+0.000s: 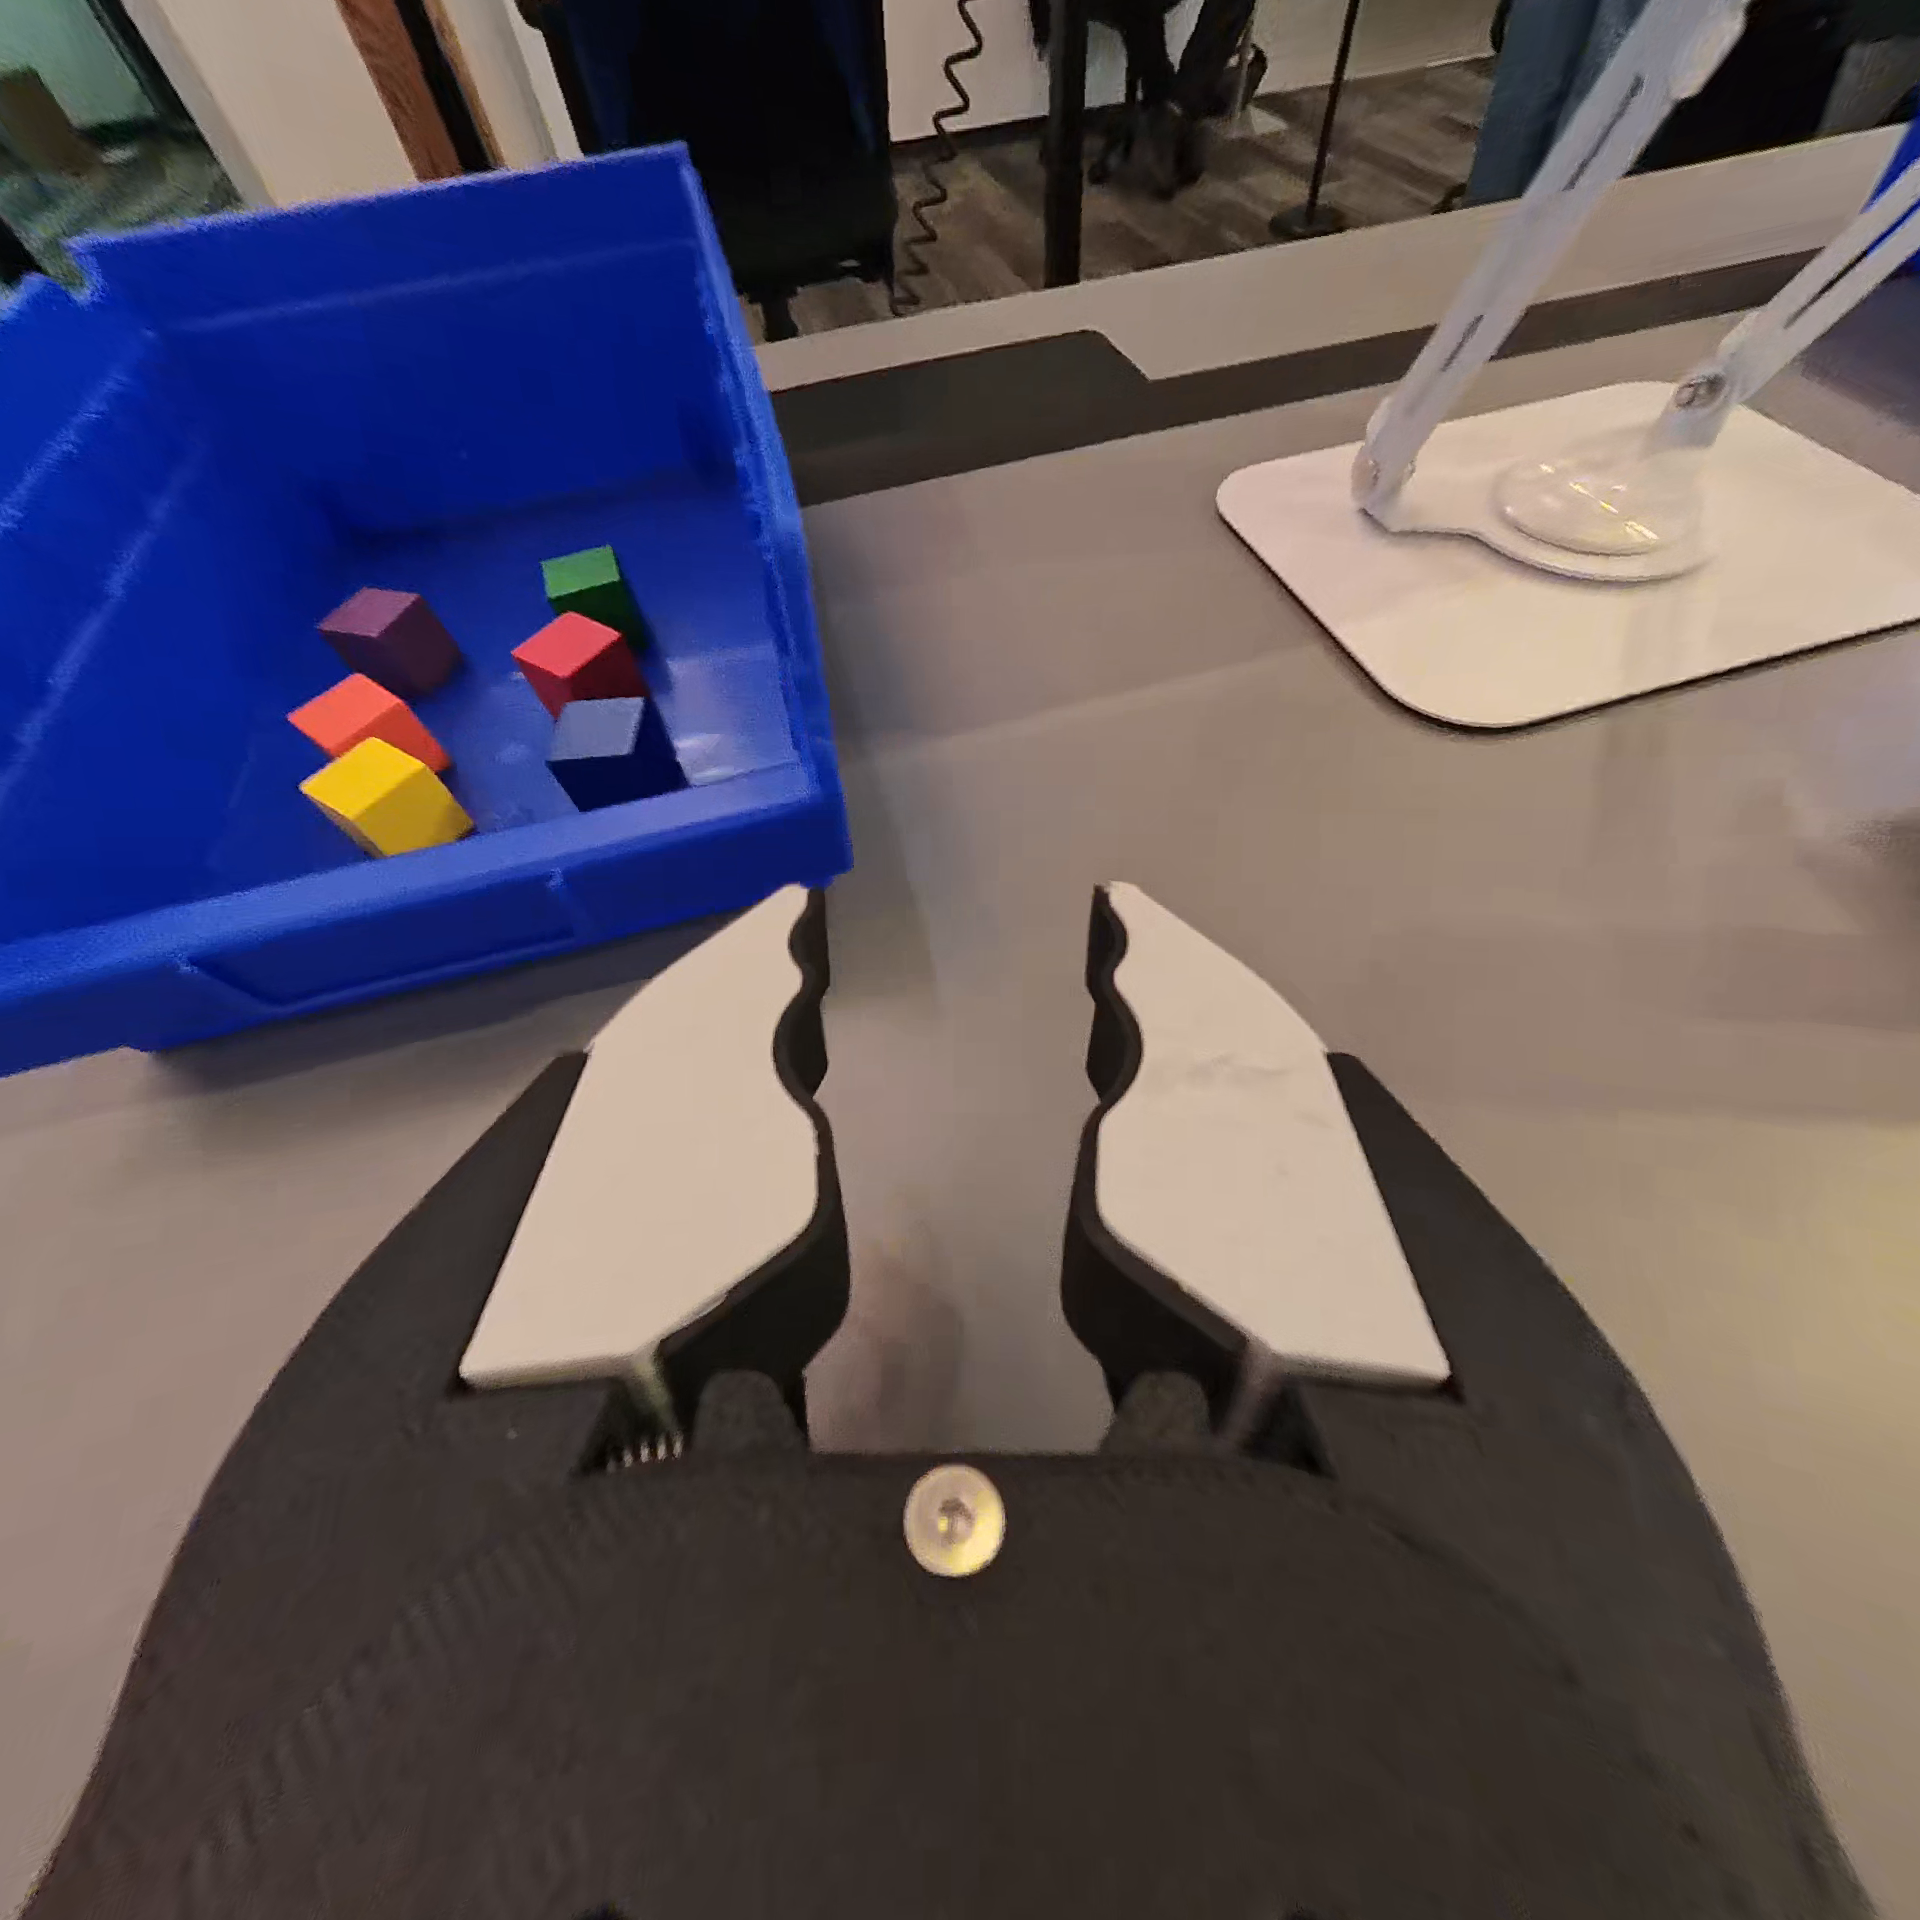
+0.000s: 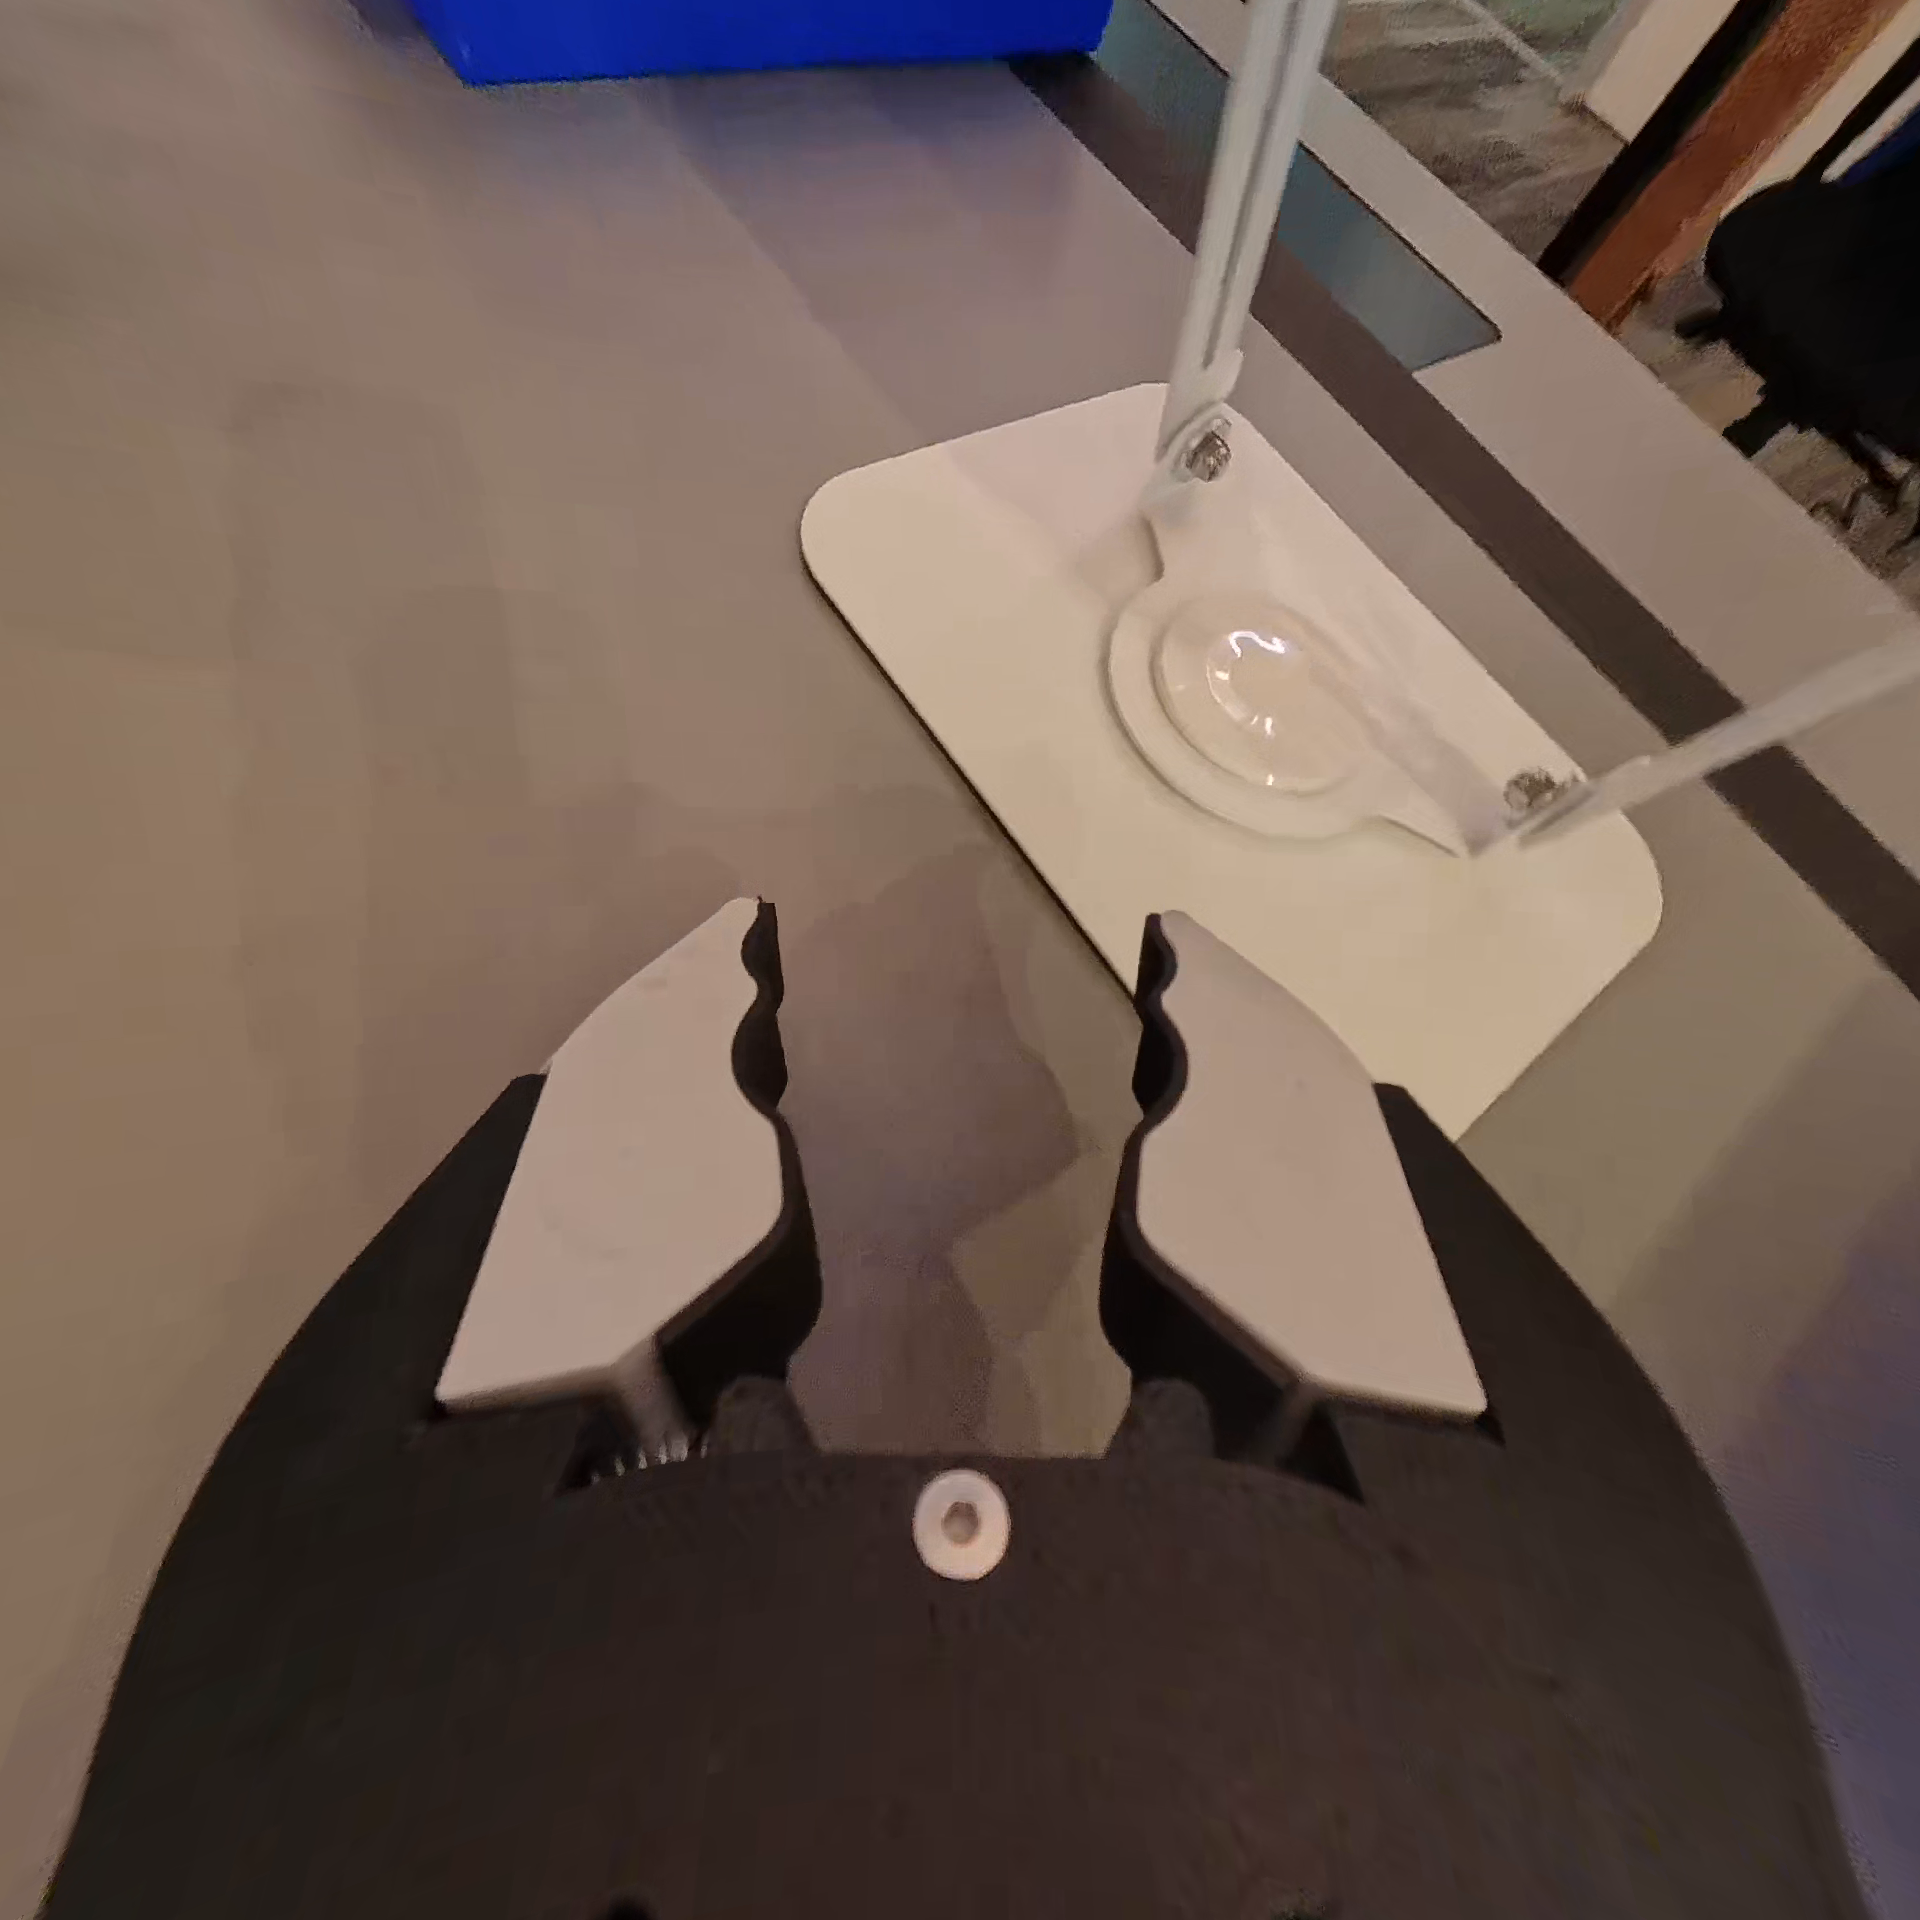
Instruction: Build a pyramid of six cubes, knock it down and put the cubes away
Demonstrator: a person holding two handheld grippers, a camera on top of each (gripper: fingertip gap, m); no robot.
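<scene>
In the left wrist view a blue bin [image 1: 582, 894] stands on the grey table at the left. Several cubes lie inside it: purple [image 1: 390, 636], green [image 1: 592, 590], red [image 1: 574, 661], orange [image 1: 364, 717], yellow [image 1: 384, 795] and dark blue [image 1: 613, 750]. My left gripper [image 1: 956, 914] is open with nothing between its fingers, just right of the bin's near corner. In the right wrist view my right gripper [image 2: 961, 925] is open with nothing between its fingers, over bare table. A corner of the bin [image 2: 748, 42] shows at the top.
A white stand base [image 1: 1558, 582] with slanted white legs sits at the right back of the table; it also shows in the right wrist view [image 2: 1226, 727], close to my right gripper's right finger. The table's far edge and a dark slot [image 1: 956, 405] lie behind.
</scene>
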